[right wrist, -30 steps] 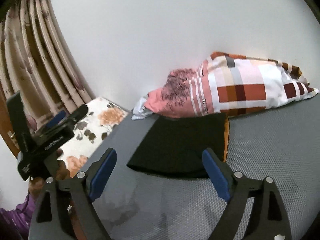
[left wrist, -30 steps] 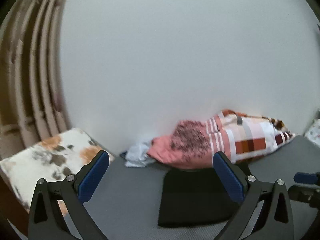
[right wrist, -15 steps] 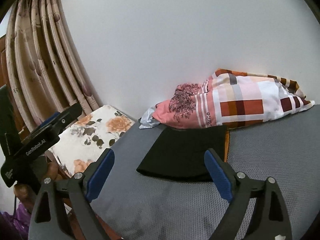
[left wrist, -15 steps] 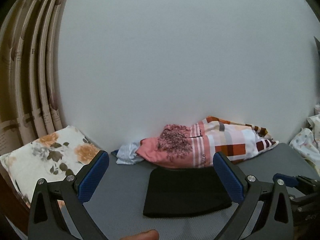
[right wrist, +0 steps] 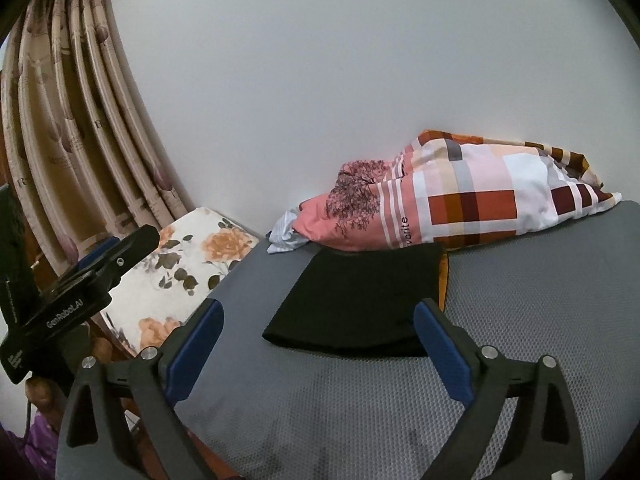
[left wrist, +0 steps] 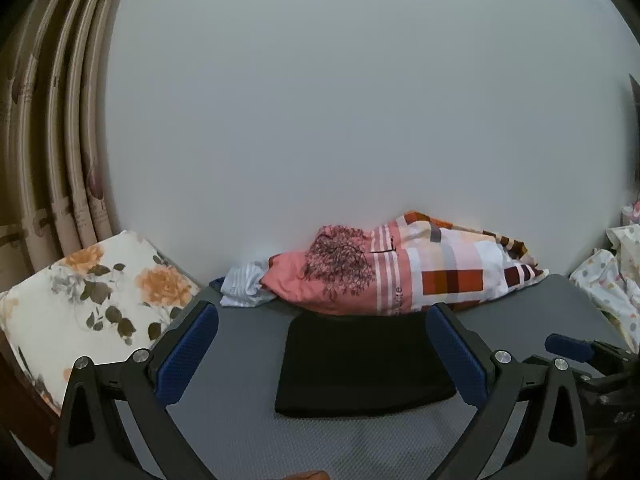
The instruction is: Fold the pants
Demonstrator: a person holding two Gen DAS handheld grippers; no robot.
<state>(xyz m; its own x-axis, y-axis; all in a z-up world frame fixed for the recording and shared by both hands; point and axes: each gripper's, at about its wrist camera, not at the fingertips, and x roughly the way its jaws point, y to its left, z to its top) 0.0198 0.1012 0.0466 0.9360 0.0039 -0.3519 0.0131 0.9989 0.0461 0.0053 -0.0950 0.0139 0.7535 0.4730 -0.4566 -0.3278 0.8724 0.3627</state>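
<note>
While a second ago the left wrist view was blurred and sat close over the cloth, it is now sharp and shows more wall above the folded black pants point(left wrist: 362, 364), which lie flat as a neat rectangle on the grey mesh surface point(left wrist: 360, 444). Their far edge touches the pink and checked pillow point(left wrist: 404, 276) that leans against the white wall point(left wrist: 360, 100). In the right wrist view, a thin orange strip runs along the right edge of the pants point(right wrist: 360, 300).

Both grippers hang above the near part of the surface, short of the pants and touching nothing. The left gripper point(left wrist: 322, 354) has its blue pads spread wide, with nothing between them. The right gripper point(right wrist: 320, 348) is opening, its jaws a little wider than a second ago, also with nothing between them.

Bare grey surface lies on every near side of the pants: a wide stretch in front, a band to the left, and more to the right. A crumpled white cloth point(left wrist: 244, 290) lies at the pillow's left end. Beyond the surface's left edge sits a floral cushion point(left wrist: 92, 308), with beige curtains point(left wrist: 52, 120) behind it. At the far right edge lies a spotted pale fabric point(left wrist: 612, 280)
</note>
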